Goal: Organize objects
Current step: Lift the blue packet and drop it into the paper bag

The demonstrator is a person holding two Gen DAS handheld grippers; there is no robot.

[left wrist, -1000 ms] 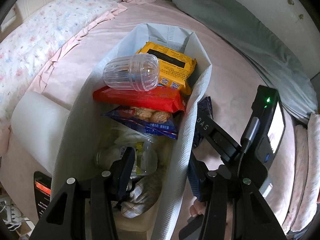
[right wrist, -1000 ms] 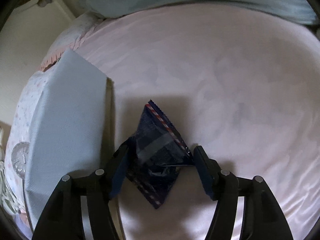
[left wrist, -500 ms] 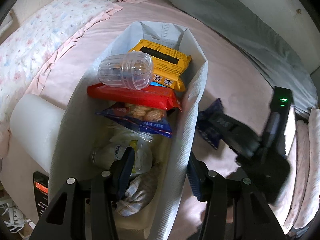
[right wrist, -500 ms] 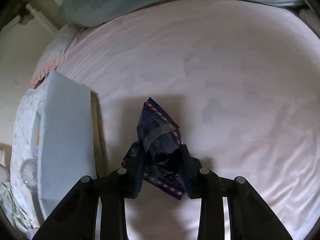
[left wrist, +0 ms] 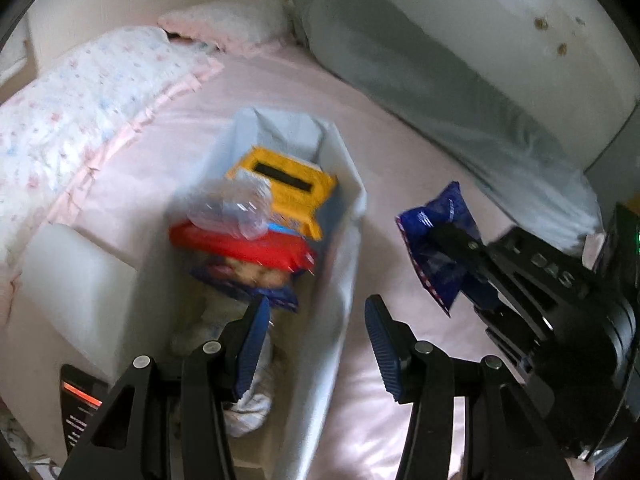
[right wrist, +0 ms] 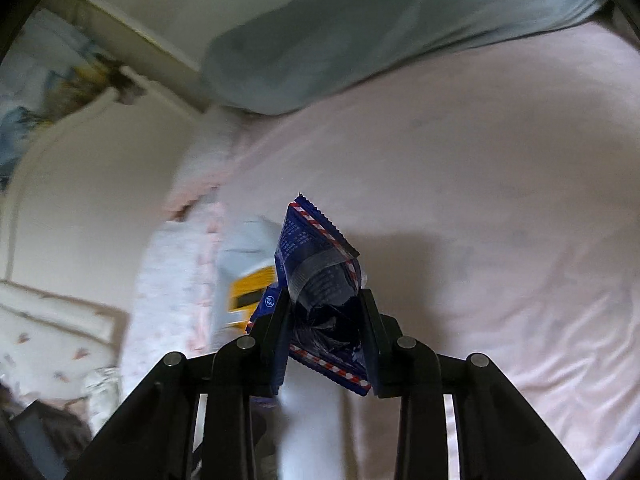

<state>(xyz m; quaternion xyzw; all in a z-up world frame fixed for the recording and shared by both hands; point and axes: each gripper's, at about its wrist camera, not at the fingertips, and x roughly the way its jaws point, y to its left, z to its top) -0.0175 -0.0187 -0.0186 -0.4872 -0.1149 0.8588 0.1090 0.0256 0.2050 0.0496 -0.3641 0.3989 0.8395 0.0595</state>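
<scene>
The right tool [right wrist: 324, 332] squeezes a dark blue snack bag [right wrist: 320, 276] with a red and white striped edge. Its two jaws have just been closing, and the crinkled bag sits tight between them. The bag is up in the air, above the pink bed sheet [right wrist: 500, 200]. In the left wrist view the same blue bag [left wrist: 436, 236] hangs to the right of the white box [left wrist: 348, 256], apart from it, with the right tool [left wrist: 460, 256] clamped on it.

The left tool [left wrist: 316, 332] is near its most closed, though a gap shows between its blue pads [left wrist: 380, 344]. The right wall of the white box runs through that gap. I cannot tell if the pads press on it.

The white box stands on the bed. Inside it lie a yellow packet [left wrist: 288, 184], a clear plastic jar [left wrist: 236, 208] on its side, a red packet [left wrist: 244, 248] and a blue cookie bag [left wrist: 248, 280]. A bunched cloth [left wrist: 252, 396] is at the near end of the box.

A white block [left wrist: 76, 280] sits just left of the box. A flowered pillow [left wrist: 80, 92] lies at the far left, and a grey blanket [left wrist: 420, 76] runs along the far side of the bed.
</scene>
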